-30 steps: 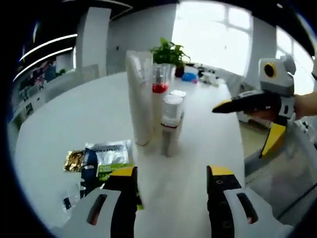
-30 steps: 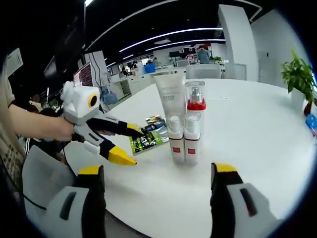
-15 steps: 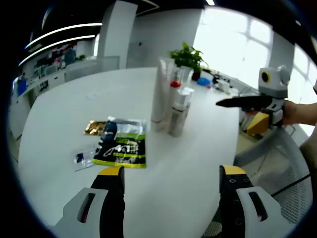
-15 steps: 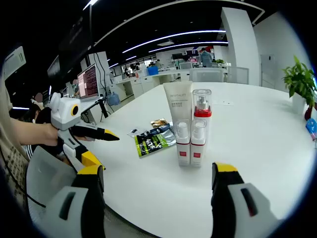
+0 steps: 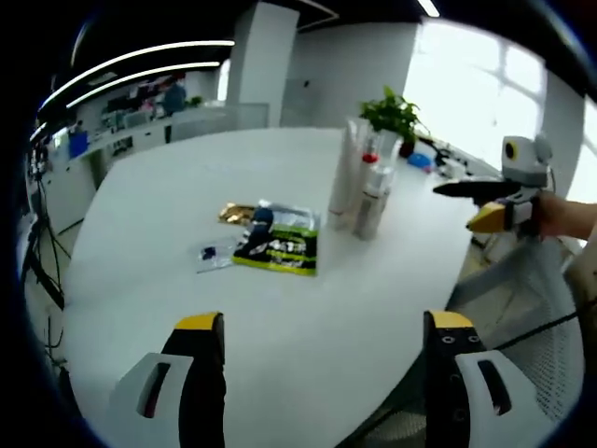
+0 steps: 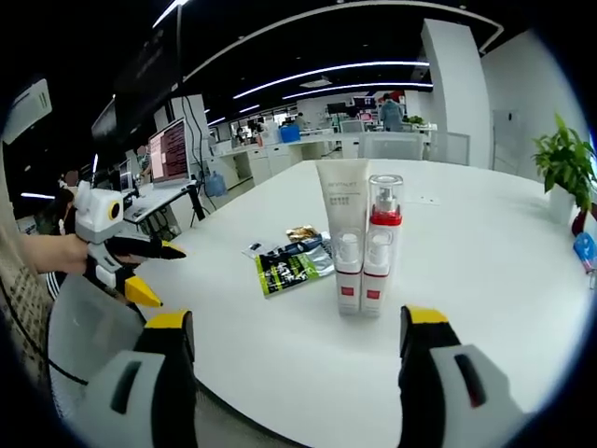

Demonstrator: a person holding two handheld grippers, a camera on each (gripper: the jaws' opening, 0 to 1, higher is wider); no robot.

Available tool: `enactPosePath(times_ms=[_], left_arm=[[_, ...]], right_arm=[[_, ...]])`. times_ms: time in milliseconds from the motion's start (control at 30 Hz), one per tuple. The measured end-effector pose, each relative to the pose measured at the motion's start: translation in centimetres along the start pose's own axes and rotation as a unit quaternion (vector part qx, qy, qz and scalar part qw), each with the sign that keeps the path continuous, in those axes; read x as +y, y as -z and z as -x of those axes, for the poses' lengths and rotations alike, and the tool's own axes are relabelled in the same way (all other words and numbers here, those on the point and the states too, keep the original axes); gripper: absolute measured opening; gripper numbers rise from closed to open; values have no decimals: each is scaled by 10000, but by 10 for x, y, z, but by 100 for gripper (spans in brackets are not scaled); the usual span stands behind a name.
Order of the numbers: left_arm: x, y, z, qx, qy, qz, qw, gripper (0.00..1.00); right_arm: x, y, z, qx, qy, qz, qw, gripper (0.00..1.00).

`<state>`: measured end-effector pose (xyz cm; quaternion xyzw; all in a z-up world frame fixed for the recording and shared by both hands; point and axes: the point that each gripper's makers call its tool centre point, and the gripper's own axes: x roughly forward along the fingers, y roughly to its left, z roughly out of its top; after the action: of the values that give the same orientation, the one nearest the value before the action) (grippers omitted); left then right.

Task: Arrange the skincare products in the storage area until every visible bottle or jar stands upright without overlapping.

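Note:
A tight cluster of skincare products stands upright on the white table [image 6: 485, 280]. It holds a tall white tube [image 6: 341, 201] [image 5: 342, 173], a clear pump bottle with a red collar [image 6: 385, 213] [image 5: 373, 161] and two small white bottles with red labels [image 6: 349, 278] [image 5: 367, 203] in front. My right gripper [image 6: 297, 317] hangs open at the near table edge, well short of the cluster. My left gripper [image 5: 323, 322] is open too, pulled back over the opposite edge. Each gripper also shows in the other's view: left gripper [image 6: 170, 276], right gripper [image 5: 457, 205], both off the table and hand-held.
Flat sachets lie left of the cluster: a green-and-black pack [image 6: 284, 269] [image 5: 276, 250], a silver one, a gold one [image 5: 235, 214] and a small clear packet [image 5: 214, 252]. A potted plant [image 6: 563, 159] [image 5: 395, 110] and a blue item [image 6: 584, 250] sit at the far end.
Both grippers have drawn back from the cluster, the left one farther, out past the table edge. The bottles and tube have stayed in place, upright.

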<state>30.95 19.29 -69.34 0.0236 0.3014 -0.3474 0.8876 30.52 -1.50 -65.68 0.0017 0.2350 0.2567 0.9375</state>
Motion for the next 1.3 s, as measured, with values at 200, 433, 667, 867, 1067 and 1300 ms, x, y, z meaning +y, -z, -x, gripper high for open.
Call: enactPosePath(times_ms=[200, 433, 667, 867, 1067, 1300], left_arm=[[4, -4, 25, -200, -311, 59, 9993, 92], [2, 3, 37, -206, -457, 87, 9987, 96], [2, 2, 40, -229, -508, 39, 9984, 97], [3, 3, 40, -191, -526, 2, 9984, 97], [1, -1, 35, -170, -583, 49, 9981, 97], [-5, -11, 25, -113, -612, -27, 9981, 97]], right_arm=[[11, -7, 7, -152, -22, -2, 9999, 92], [12, -7, 9, -191, 1, 57, 9998, 92], [8, -4, 8, -172, 97, 139, 9997, 94], [6, -4, 9, -202, 127, 70, 9997, 96], [9, -2, 8, -137, 35, 69, 9999, 98], [10, 0, 7, -94, -40, 12, 9999, 99]])
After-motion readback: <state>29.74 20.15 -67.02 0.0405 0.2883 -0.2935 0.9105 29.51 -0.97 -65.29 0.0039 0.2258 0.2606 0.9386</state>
